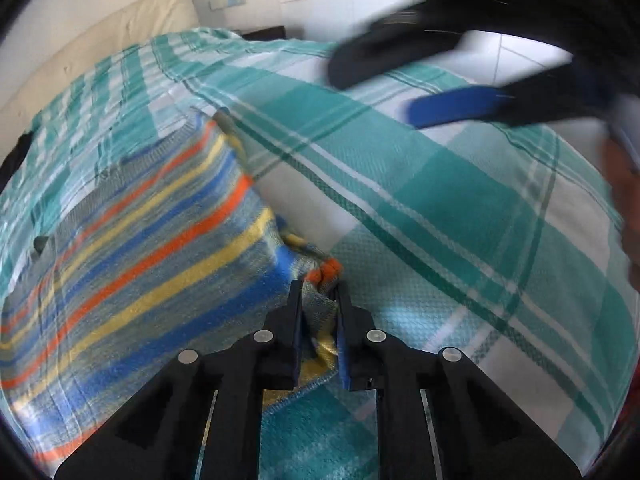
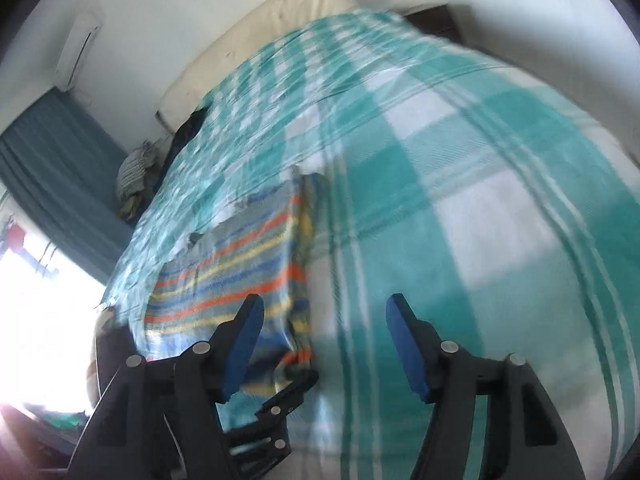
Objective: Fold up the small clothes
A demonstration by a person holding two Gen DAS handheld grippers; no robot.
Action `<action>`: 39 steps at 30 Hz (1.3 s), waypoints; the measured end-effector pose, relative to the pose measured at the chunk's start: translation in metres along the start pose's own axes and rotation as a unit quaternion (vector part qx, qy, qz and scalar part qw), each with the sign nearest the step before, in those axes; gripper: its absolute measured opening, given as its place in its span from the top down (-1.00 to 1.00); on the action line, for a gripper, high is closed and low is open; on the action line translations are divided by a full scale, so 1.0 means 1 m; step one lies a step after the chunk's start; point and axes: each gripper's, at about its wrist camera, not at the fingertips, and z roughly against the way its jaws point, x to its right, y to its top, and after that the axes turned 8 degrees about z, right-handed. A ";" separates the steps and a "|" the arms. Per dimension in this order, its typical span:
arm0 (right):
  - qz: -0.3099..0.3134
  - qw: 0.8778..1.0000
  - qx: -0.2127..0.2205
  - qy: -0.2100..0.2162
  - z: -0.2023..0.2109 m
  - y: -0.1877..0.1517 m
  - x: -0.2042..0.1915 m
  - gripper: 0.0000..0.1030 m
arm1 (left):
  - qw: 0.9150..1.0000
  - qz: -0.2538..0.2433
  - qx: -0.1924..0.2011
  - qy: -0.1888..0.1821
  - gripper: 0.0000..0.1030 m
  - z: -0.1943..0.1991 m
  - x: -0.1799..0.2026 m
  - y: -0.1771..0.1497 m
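Mostly blur in both views, so detail is limited. Striped garment [image 1: 132, 240], knitted, in blue, orange, yellow and grey bands, lies on a teal-and-white checked bedspread [image 1: 460, 216], toward the left of the bed in both views. Its near right corner is bunched up and raised off the cover.

Left gripper [image 1: 319, 288]: jaws nearly together, pinching that bunched corner of the garment between the blue pads; cloth fills the gap and hangs out below the fingers. How much of the fabric is folded under itself cannot be told, since the gripper body hides the near hem.

Right gripper [image 2: 324, 304]: jaws spread wide, nothing between them, above the bedspread just right of the garment [image 2: 236, 276]. Whether its left finger touches the cloth cannot be told. From the left wrist view it [image 1: 400, 88] shows at far right as two smeared shapes, one black finger and one blue pad, held apart over the cover; its upper part is cut off by the frame edge.

From the right wrist view the left gripper [image 2: 298, 376] is partly hidden behind the right gripper's left finger; only linkage bars and the tip at the garment's near corner show.

Far end: cream headboard [image 2: 280, 20], white wall. Far left in the right wrist view: teal curtain [image 2: 60, 168], and a window washed out to white. A heap of cloth [image 2: 134, 176] beside the bed is too small to identify.
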 end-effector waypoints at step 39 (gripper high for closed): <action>0.193 0.963 -0.116 0.151 -0.228 0.043 -0.305 0.41 | 0.878 0.459 0.115 0.067 -0.45 0.191 -0.294 -0.156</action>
